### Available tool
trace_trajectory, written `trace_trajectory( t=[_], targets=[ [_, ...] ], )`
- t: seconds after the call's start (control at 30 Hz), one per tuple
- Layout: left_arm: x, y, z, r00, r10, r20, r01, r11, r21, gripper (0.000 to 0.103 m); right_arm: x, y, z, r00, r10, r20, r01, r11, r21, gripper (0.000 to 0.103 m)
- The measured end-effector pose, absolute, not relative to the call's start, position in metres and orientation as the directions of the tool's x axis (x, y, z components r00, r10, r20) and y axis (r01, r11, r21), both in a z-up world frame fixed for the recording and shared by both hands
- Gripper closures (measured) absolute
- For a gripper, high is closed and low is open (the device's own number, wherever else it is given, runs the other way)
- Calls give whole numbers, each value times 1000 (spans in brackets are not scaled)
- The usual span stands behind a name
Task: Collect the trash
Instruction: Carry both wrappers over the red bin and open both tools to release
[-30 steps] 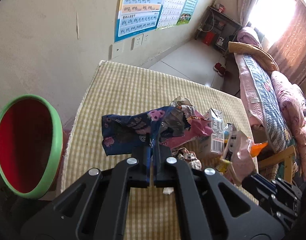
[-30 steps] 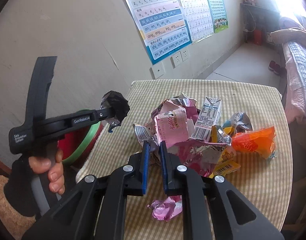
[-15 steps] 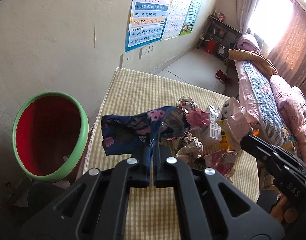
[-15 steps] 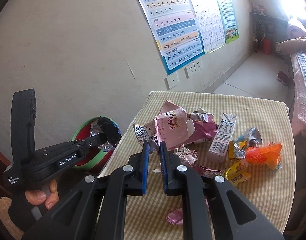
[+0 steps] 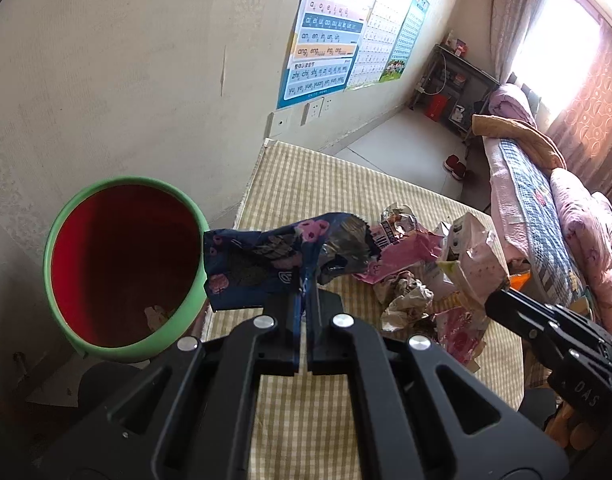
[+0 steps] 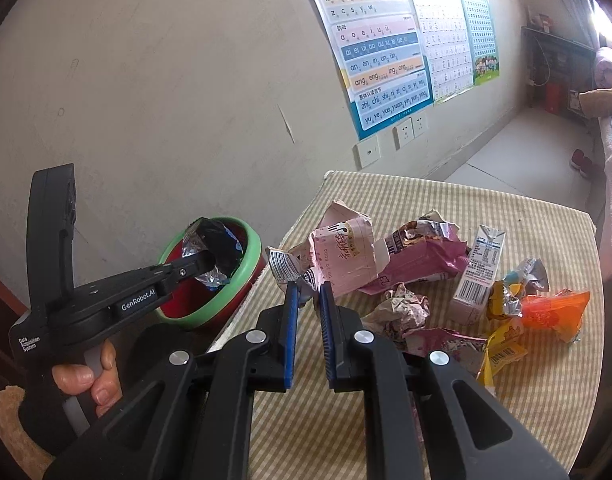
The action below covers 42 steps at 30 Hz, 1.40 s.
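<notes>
My left gripper (image 5: pixel 303 285) is shut on a dark blue snack wrapper (image 5: pixel 254 264) with pink flowers. The wrapper's left end reaches the green rim of the red-lined bin (image 5: pixel 126 181), which stands beside the table's left edge. Seen from the right wrist, the left gripper (image 6: pixel 204 260) holds that wrapper (image 6: pixel 218 248) over the bin (image 6: pixel 248 280). My right gripper (image 6: pixel 309 286) is shut on a crushed pink carton (image 6: pixel 346 256), lifted above the checked tablecloth (image 6: pixel 486 216). From the left wrist, the right gripper (image 5: pixel 492 300) and the pink carton (image 5: pixel 478 264) hang at the right.
On the cloth lie a pink wrapper (image 6: pixel 422 256), crumpled paper (image 6: pixel 402 308), a white milk carton (image 6: pixel 480 272), an orange packet (image 6: pixel 554 312) and a yellow wrapper (image 6: pixel 502 352). The wall runs close behind the bin. A bed (image 5: pixel 546 216) stands right of the table.
Both grippers have moved left toward the bin and risen a little, each still carrying its item. The bin's opening now shows fuller, and the blue wrapper reaches its rim.
</notes>
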<state>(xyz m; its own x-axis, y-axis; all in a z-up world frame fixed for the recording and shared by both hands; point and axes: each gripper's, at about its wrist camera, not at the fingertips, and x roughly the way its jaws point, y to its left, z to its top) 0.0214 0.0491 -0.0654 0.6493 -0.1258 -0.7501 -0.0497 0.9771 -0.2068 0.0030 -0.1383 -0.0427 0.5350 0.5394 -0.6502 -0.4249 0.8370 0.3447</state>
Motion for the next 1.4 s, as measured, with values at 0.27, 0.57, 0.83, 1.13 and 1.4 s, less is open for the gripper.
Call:
trace_trajectory(
  t=[0.27,0.57,0.83,1.13,1.4],
  targets=[
    [11,101,-69,661,-64,-747,-149,965,-214,102,4,-113,-54,482,561,-673,-457,816,354,92],
    [0,151,-80,647,1,-763,-258,941,-218,102,7,-69,-67,392,590,-706,-518,775,361,91],
    [-2,175,-86,645,32,-763,-307,926,-221,102,13,-30,-70,331,605,-725,-589,732,342,91],
    [-2,202,-90,641,78,-764,-352,914,-202,102,26,17,-67,299,613,-732,-642,696,321,91],
    [11,223,-97,634,73,-770,-371,902,-220,102,47,52,-73,274,595,-755,-673,680,292,90]
  ],
)
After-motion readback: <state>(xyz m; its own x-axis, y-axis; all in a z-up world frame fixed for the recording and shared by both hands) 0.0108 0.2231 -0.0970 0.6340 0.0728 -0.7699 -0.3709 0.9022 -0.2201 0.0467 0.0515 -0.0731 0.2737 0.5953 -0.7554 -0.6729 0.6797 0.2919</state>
